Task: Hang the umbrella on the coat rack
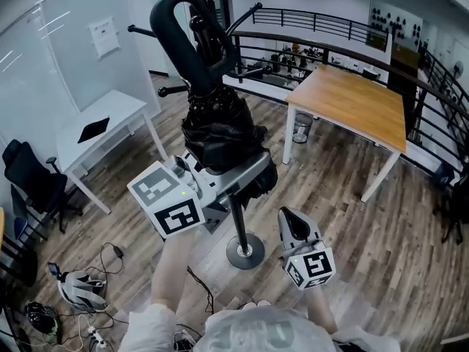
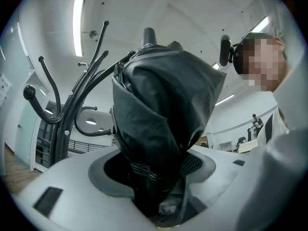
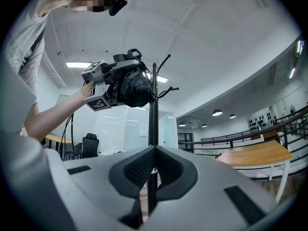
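A folded black umbrella (image 1: 220, 134) stands nearly upright, its curved handle (image 1: 183, 20) up among the hooks of the black coat rack (image 1: 238, 222). My left gripper (image 1: 238, 173) is shut on the bunched canopy; its own view shows the fabric (image 2: 163, 114) wedged between the pads, with rack hooks (image 2: 62, 105) to the left. Lower and to the right, my right gripper (image 1: 292, 217) is shut with nothing in it. In the right gripper view its tips (image 3: 154, 150) meet in front of the rack pole (image 3: 153, 109), and the umbrella (image 3: 134, 88) is high beside that pole.
The rack's round base (image 1: 245, 251) rests on the wood floor just in front of me. A wooden table (image 1: 352, 97) stands at the right, a white desk (image 1: 102, 123) and an office chair (image 1: 33, 178) at the left. Cables and a helmet (image 1: 77, 288) lie at the lower left.
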A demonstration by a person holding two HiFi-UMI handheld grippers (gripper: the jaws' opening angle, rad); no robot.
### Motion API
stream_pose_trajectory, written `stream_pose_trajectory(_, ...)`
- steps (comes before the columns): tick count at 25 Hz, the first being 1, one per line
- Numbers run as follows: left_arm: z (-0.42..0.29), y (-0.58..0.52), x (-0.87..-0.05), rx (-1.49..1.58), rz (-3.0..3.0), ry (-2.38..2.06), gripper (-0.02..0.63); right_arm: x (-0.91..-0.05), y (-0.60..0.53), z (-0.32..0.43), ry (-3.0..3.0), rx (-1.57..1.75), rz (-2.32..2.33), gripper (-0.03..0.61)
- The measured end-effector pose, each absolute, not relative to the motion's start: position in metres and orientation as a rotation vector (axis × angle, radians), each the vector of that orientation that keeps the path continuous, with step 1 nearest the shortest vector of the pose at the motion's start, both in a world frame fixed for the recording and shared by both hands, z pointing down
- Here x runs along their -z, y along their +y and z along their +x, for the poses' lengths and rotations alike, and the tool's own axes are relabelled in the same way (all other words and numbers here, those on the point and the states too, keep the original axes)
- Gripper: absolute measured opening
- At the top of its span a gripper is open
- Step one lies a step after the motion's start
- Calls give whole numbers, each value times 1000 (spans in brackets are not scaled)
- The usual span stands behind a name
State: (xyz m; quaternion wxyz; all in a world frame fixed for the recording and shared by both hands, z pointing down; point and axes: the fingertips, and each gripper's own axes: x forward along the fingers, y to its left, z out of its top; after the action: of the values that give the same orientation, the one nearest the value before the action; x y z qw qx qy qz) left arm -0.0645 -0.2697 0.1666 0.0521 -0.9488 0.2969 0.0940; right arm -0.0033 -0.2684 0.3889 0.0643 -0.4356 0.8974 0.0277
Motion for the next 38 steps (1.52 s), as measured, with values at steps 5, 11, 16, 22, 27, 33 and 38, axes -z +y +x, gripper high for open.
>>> stream_pose_trajectory(5, -63, -284, -168, -307, -2942, 878, 295, -389, -270, -3, 2711, -87, -1316, 31)
stream_pose_trajectory(11, -62, -295, -175, -344, -2998, 843, 295, -396, -276, 1, 2706, -56, -1348, 31)
stream_pose_trajectory(16, -70, -307, -186, -380, -3050, 834, 295, -406, -277, 1, 2722, -31, -1363, 31)
stream_pose_trajectory(22, -67, -322, -205, -415, -3111, 828, 295, -414, -283, 7, 2717, -6, -1392, 31)
stream_pose_trajectory(27, -70, -335, -225, -458, -3170, 791, 295, -420, -287, 12, 2717, -2, -1421, 31)
stream_pose_trajectory(33, -80, -354, -238, -524, -3230, 792, 295, -429, -292, 13, 2716, 29, -1467, 31)
stream_pose_trajectory(38, -90, -377, -263, -546, -3316, 816, 295, -429, -298, 8, 2720, 52, -1479, 31)
